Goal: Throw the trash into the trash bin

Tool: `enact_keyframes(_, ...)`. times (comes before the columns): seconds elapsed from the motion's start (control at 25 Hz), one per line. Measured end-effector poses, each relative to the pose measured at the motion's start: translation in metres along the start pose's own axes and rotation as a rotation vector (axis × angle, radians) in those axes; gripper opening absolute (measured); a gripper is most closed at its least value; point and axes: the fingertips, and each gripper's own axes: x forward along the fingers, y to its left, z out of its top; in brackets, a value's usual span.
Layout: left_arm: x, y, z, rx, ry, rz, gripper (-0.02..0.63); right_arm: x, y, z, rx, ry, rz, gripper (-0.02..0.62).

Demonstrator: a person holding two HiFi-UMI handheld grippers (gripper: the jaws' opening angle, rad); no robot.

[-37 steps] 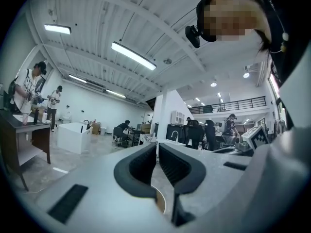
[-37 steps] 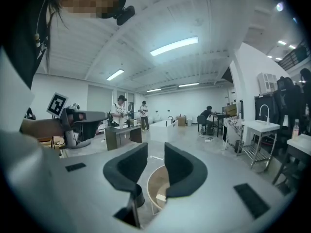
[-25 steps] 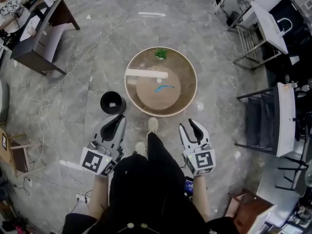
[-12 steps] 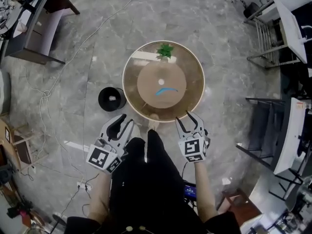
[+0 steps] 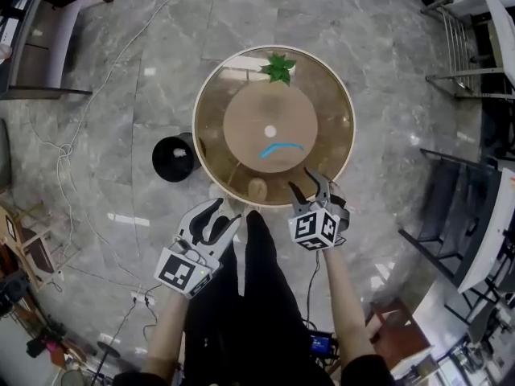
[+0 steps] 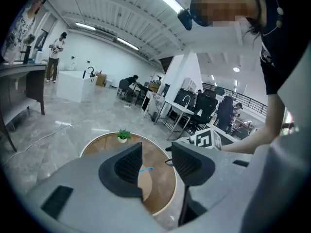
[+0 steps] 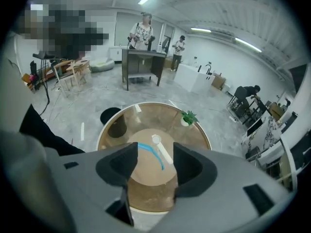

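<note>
A round glass table [image 5: 213,127] is sitting in the middle of a grey marble floor [image 5: 386,63], and its round wooden base [image 5: 241,123] is showing through the tinted top. A little green potted plant [image 5: 278,68] is standing right by the far rim. A white cable [image 5: 68,147] is snaking over the floor off to the left, and a dark desk [image 5: 48,30] is sitting in the far-left corner. A metal rack [image 5: 467,47] is standing at the top right. In the right gripper view two people [image 7: 142,33] are standing behind that desk, and another person [image 7: 247,92] is bending over further right.
</note>
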Motion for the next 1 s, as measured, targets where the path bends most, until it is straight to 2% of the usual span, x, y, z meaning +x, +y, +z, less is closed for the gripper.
enact_keyframes(0.28,0.019,0.030,-0.043,-0.098,0.017,0.034,0.176,0.096,0.008,-0.045,-0.219,0.128,-0.016,0.225)
enact_keyframes(0.48,0.027,0.045,-0.062,-0.161,0.000,0.051,0.176,0.147,0.021,-0.071,-0.391,0.207,0.005,0.186)
enact_keyframes(0.68,0.029,0.045,-0.066,-0.173,0.003,0.027,0.176,0.170,0.021,-0.084,-0.383,0.262,0.037,0.178)
enact_keyframes(0.8,0.028,0.051,-0.070,-0.198,0.007,0.041,0.176,0.182,0.019,-0.090,-0.387,0.288,0.058,0.168)
enact_keyframes(0.88,0.026,0.056,-0.074,-0.208,0.009,0.052,0.176,0.188,0.018,-0.091,-0.400,0.295,0.060,0.138)
enact_keyframes(1.0,0.023,0.063,-0.080,-0.215,0.006,0.060,0.176,0.193,0.017,-0.091,-0.424,0.299,0.047,0.055)
